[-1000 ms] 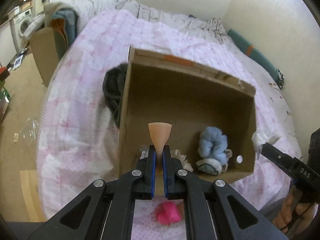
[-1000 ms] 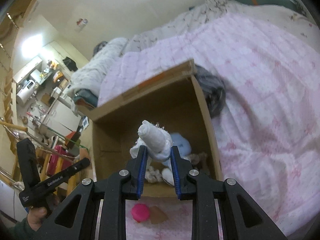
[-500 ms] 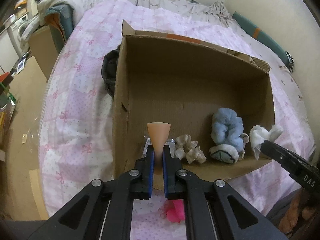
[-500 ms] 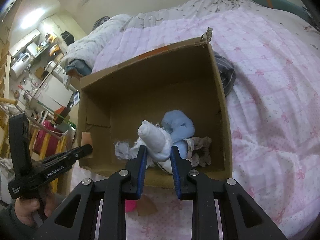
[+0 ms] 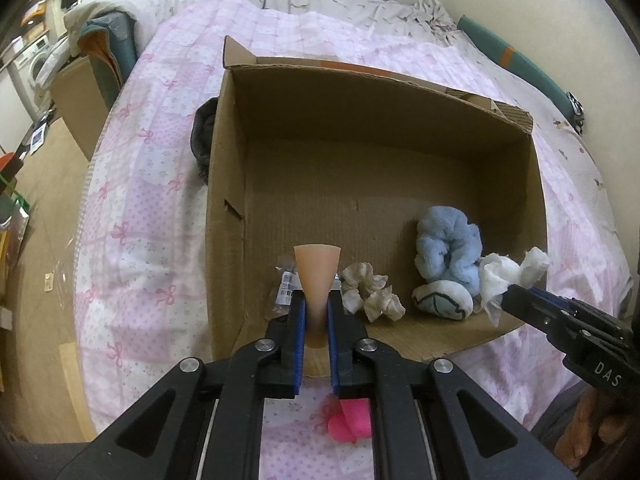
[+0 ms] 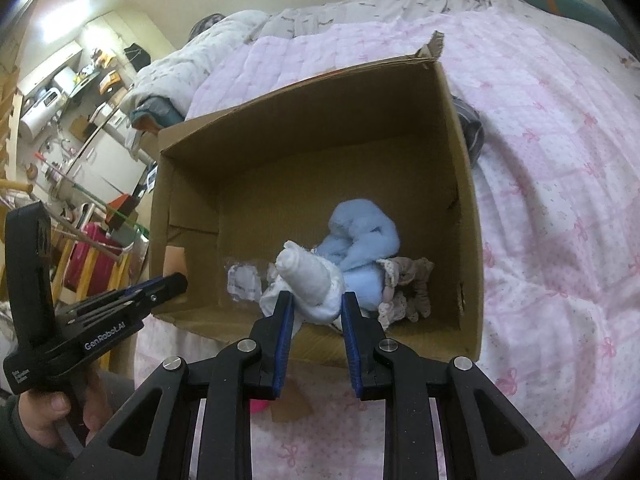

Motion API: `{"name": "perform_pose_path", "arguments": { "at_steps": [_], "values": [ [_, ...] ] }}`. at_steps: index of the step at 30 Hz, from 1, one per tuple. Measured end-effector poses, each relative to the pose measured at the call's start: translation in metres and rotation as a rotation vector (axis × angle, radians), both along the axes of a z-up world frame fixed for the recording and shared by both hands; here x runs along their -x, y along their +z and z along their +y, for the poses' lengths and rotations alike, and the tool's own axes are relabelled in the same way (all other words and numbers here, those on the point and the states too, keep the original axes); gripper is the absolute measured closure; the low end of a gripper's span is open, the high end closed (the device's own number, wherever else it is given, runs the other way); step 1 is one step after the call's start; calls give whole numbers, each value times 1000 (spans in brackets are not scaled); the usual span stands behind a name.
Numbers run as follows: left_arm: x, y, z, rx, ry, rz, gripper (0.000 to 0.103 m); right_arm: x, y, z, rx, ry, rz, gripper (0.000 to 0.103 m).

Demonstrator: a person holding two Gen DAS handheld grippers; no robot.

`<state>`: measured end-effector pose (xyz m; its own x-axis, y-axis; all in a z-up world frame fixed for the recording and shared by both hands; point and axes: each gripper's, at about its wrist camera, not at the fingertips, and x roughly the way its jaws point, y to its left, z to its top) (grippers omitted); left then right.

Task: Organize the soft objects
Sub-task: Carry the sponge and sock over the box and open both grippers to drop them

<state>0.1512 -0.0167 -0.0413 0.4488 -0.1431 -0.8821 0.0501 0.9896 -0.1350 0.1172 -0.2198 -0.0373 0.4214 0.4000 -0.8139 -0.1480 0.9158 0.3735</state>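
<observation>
An open cardboard box (image 5: 312, 92) (image 6: 304, 92) sits on the pink bed. My left gripper (image 5: 317, 305) is shut on a peach wedge sponge (image 5: 317, 268) over the box's near left wall. My right gripper (image 6: 315, 300) is shut on a white rolled cloth (image 6: 308, 280), held over the box's near edge; the cloth also shows in the left wrist view (image 5: 508, 276). Inside the box lie a blue fluffy cloth (image 5: 448, 248) (image 6: 364, 236), a beige scrunchie (image 5: 370, 290) (image 6: 408, 280), a white sock ball (image 5: 442, 302) and a clear packet (image 5: 286, 288) (image 6: 242, 280).
A pink soft object (image 5: 350, 420) lies on the bedspread (image 5: 132, 216) below the left gripper. A dark grey cloth (image 5: 202, 140) (image 6: 470, 128) lies against the box's outer side. Another cardboard box (image 5: 80, 92) and bedding stand past the bed's left edge.
Both grippers have moved forward and up over the box with their objects, so the box's inside and contents now show more fully. Both stay shut.
</observation>
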Motion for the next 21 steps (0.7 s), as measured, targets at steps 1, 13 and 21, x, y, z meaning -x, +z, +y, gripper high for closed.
{"name": "perform_pose_path", "arguments": {
  "at_steps": [1,13,21],
  "values": [
    [0,0,0,-3,-1,-2,92,0,0,1,1,4,-2,77],
    [2,1,-4,-23,-15,-18,53,-1,-5,6,21,12,13,77],
    [3,4,-2,-29,4,-31,34,-3,-4,8,5,15,12,77]
  ]
}}
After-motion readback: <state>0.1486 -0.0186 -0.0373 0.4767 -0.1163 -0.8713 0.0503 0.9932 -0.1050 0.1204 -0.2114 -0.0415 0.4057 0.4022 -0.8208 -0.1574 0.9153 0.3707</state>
